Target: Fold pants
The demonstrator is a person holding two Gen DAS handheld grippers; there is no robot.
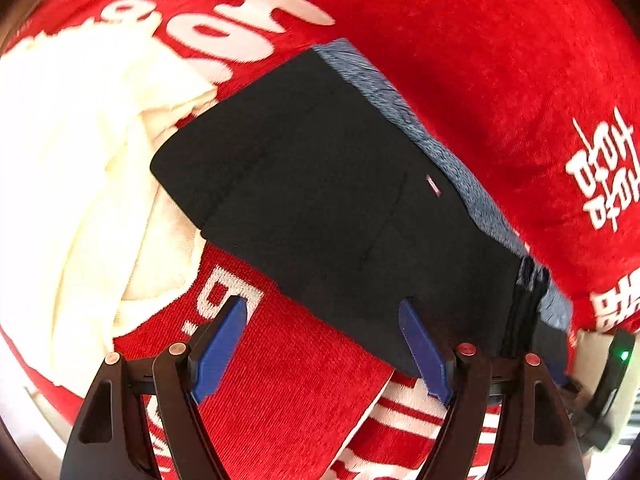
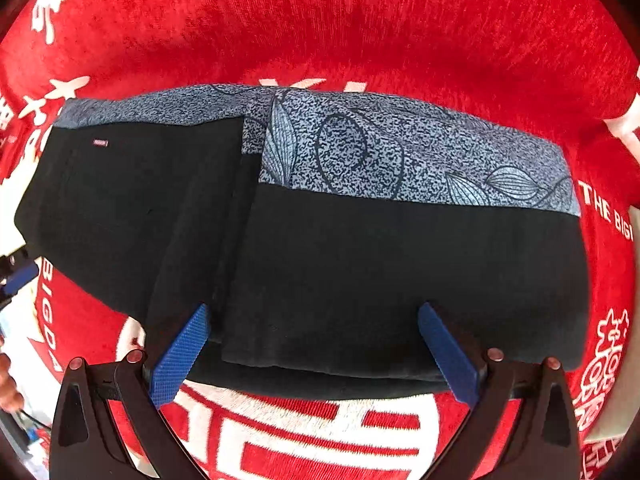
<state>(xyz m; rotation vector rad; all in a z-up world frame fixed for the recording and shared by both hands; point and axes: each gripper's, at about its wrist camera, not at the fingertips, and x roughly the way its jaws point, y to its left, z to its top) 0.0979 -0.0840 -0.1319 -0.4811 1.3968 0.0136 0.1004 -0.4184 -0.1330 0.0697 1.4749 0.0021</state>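
Pants [image 2: 328, 264] lie folded into a flat, compact stack on a red blanket [image 2: 320, 32] with white lettering, black cloth uppermost and a blue-grey leaf-printed band [image 2: 420, 160] running along the far side. A cream cloth [image 1: 76, 184] is heaped on the blanket just beside one end of them, seen in the left view.

Both tools hang above the near edge of the stack. The left gripper [image 1: 324, 344] has its blue pads spread wide, one over bare blanket and one over the black cloth, pinching nothing. The right gripper [image 2: 316, 354] likewise stands wide apart over the near edge, with the layered fold lines between its fingers and nothing caught.

To my eye this is soft, light fabric, limp rather than stiff, so it should sag and slide open if lifted from one point. The layers look thick enough at the near edge to give the pads something to bite. I would take hold there, pinching all layers together, one gripper toward each end, so the stack stays square. The plush blanket probably drags on the cloth, so lifting seems safer than sliding.
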